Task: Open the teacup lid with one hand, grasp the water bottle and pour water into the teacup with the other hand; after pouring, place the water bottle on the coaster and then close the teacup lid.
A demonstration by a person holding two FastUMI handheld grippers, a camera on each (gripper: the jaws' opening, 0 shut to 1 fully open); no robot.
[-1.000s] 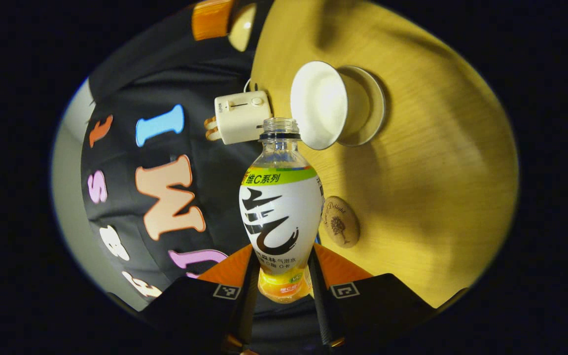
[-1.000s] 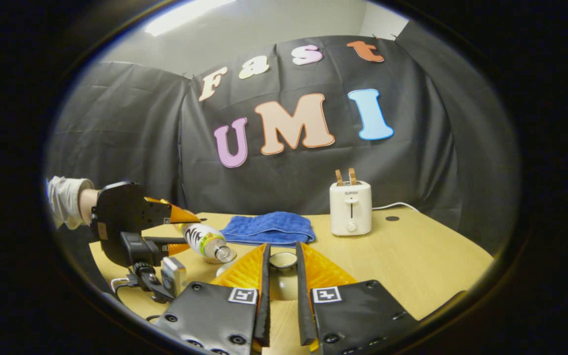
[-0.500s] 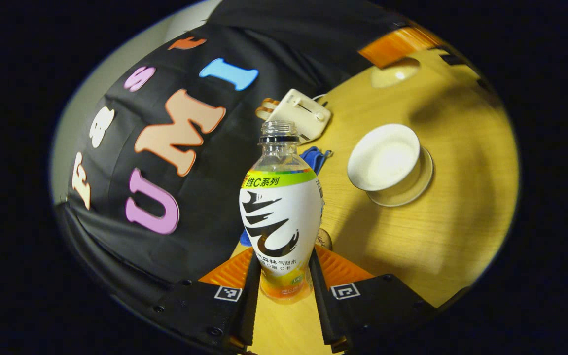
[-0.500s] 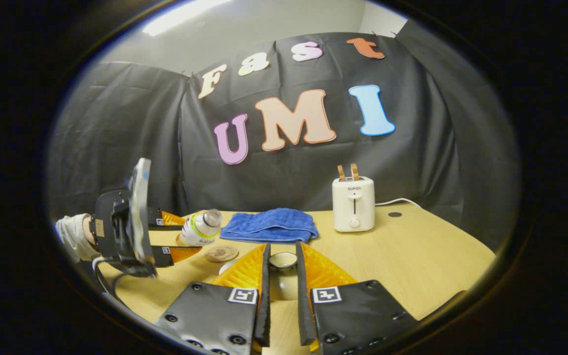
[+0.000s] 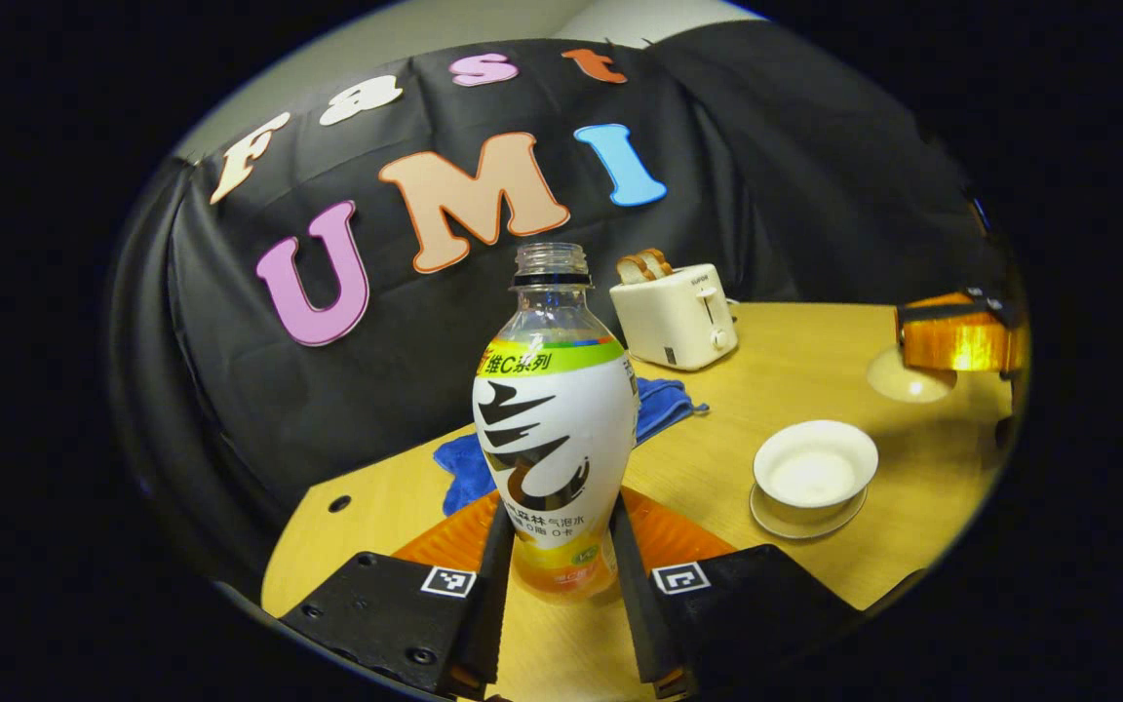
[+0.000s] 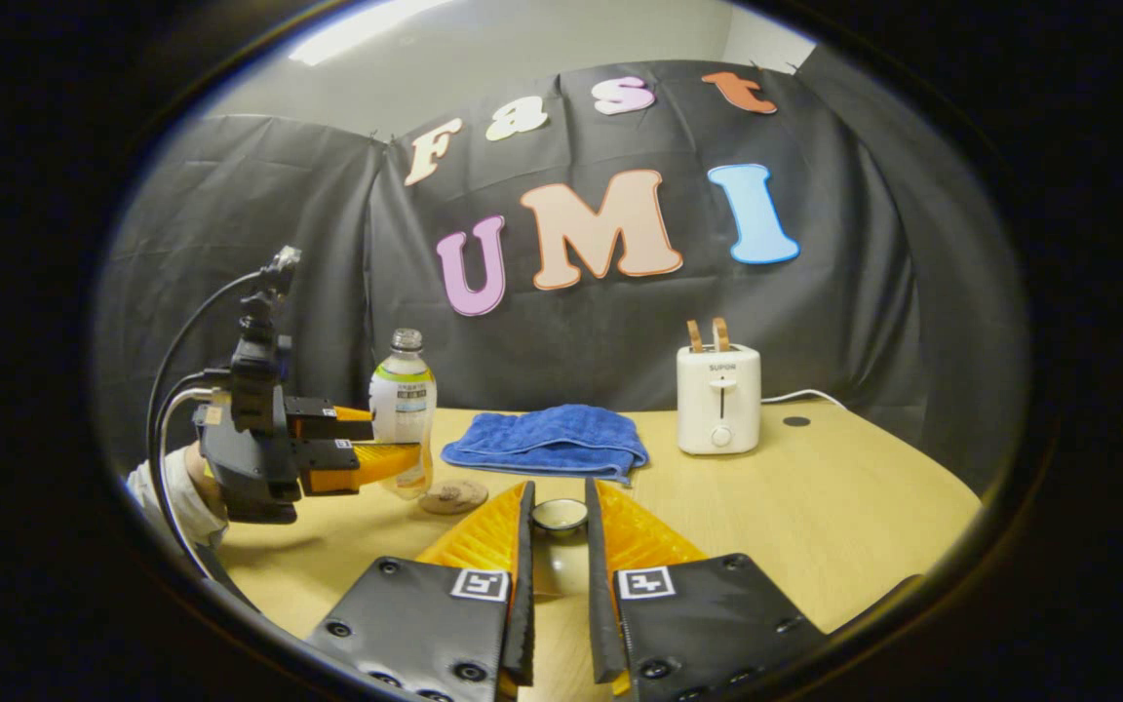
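We are clamping the upright water bottle (image 5: 556,429) between the left gripper (image 5: 561,585) fingers; the right gripper (image 6: 557,585) fingers are pinching the teacup lid (image 6: 560,515); the open teacup (image 5: 814,468) is standing right of the bottle.

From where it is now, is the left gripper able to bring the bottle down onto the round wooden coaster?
Probably yes. The left gripper holds the upright labelled plastic bottle just above and beside the round wooden coaster, and nothing stands between them.
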